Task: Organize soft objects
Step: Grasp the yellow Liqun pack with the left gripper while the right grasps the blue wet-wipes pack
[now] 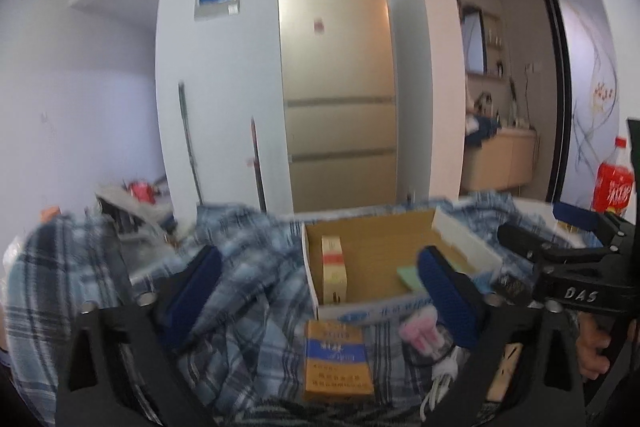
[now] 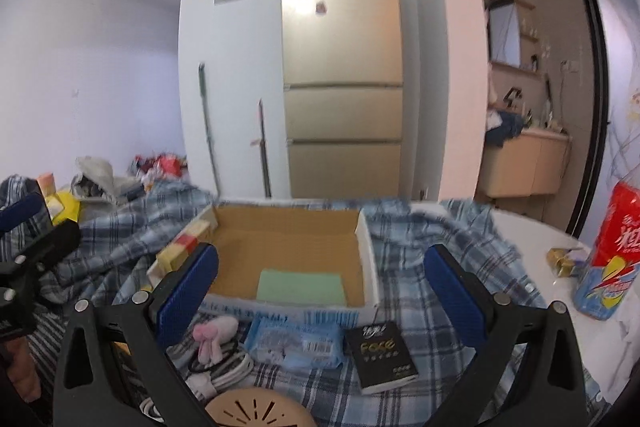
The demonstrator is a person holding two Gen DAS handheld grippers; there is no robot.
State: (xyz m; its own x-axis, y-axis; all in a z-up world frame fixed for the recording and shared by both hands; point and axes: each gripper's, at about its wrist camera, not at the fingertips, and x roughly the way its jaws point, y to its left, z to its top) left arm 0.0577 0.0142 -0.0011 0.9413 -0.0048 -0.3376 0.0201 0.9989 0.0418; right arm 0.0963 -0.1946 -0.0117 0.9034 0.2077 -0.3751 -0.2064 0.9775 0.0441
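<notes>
Nearest the right lens, at the bottom edge: a beige round slotted lid, with white cable coiled just left of it. Right gripper level over the plaid cloth, jaws spread wide and holding nothing, blue pads flanking the near wall of the open cardboard box. Between the jaws, on the cloth just short of that wall: a pink plush toy, a blue tissue pack and a black booklet, side by side and close together. Inside the box, a green pad flat on the floor, with most of the floor bare around it; a yellow-and-red carton leaned on the left wall. Farther right, bare white tabletop, a gold-wrapped item and a red-labelled bottle. Left gripper likewise level and spread wide, nothing between its pads; an orange-and-blue box and the pink toy on the cloth below, box corner just beyond. Seen at the right edge of the left view, the other gripper's body held in a bare hand. Beyond the table, a gold refrigerator against the white wall.
</notes>
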